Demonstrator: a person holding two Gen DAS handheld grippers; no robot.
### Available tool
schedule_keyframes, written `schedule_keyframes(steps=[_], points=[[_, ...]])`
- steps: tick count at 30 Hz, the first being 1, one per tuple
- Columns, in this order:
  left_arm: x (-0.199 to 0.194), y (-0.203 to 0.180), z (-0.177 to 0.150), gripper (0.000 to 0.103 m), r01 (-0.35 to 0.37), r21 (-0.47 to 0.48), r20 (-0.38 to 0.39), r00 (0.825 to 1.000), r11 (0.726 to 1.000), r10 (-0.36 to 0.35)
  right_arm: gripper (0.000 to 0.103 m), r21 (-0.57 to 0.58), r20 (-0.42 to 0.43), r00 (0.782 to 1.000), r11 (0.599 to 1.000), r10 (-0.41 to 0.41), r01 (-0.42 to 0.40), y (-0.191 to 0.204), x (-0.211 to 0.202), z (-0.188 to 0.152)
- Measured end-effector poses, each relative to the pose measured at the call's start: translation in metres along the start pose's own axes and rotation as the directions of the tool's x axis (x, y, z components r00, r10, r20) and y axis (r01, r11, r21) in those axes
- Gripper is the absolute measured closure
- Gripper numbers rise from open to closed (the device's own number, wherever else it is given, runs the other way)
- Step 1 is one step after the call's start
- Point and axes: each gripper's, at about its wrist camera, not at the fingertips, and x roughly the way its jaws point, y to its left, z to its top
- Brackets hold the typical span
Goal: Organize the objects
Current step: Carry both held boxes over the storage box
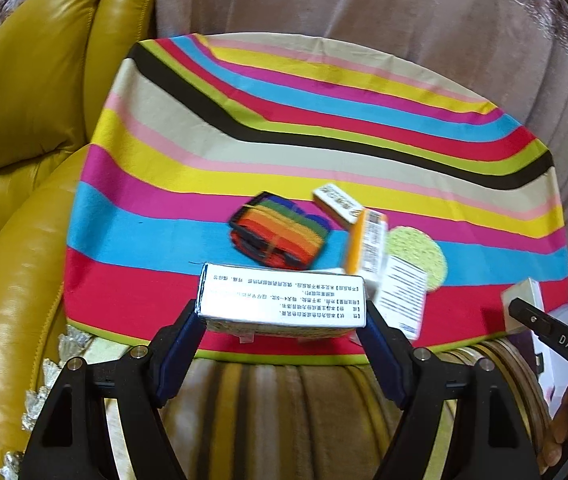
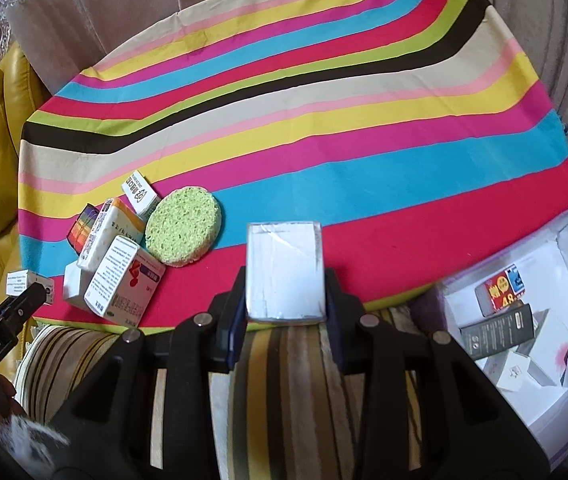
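My left gripper [image 1: 282,314] is shut on a white medicine box [image 1: 280,298] with printed text, held above the near edge of the striped table [image 1: 284,120]. My right gripper [image 2: 284,300] is shut on a clear plastic card case [image 2: 284,270], also above the near edge. A pile lies on the table: a rainbow strap bundle [image 1: 278,232], an orange-and-white box [image 1: 368,242], a small white box [image 1: 338,202], a white-and-red medicine box [image 2: 122,280] and a round green sponge [image 2: 182,226].
A white open box [image 2: 544,304] at the right holds several small boxes, one red and blue [image 2: 500,290]. A yellow leather sofa [image 1: 24,160] stands left of the table. Pink curtain hangs behind. A striped cushion [image 2: 284,380] lies below the grippers.
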Motion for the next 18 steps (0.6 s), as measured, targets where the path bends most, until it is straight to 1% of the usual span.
schedule_keyframes(steps=[5,10,15,18], points=[[-0.005,-0.022,-0.003,0.026,0.047,0.045,0.004,0.999,0.998,-0.047,0.065,0.013,0.016,1.000,1.000,-0.003,0.003,-0.005,-0.010,-0.004],[-0.009,-0.044,-0.006,0.026,0.071,0.093,0.011,0.997,0.993,-0.073,0.065,0.026,0.031,0.999,1.000,-0.009,0.008,-0.012,-0.021,-0.009],[-0.011,-0.064,-0.007,0.026,0.105,0.126,0.005,0.994,0.986,-0.106,0.065,0.040,0.043,0.999,0.999,-0.019,0.017,-0.023,-0.033,-0.013],[-0.010,-0.077,-0.007,0.026,0.137,0.144,-0.005,0.990,0.980,-0.138,0.065,0.054,0.047,0.999,0.998,-0.027,0.025,-0.032,-0.038,-0.016]])
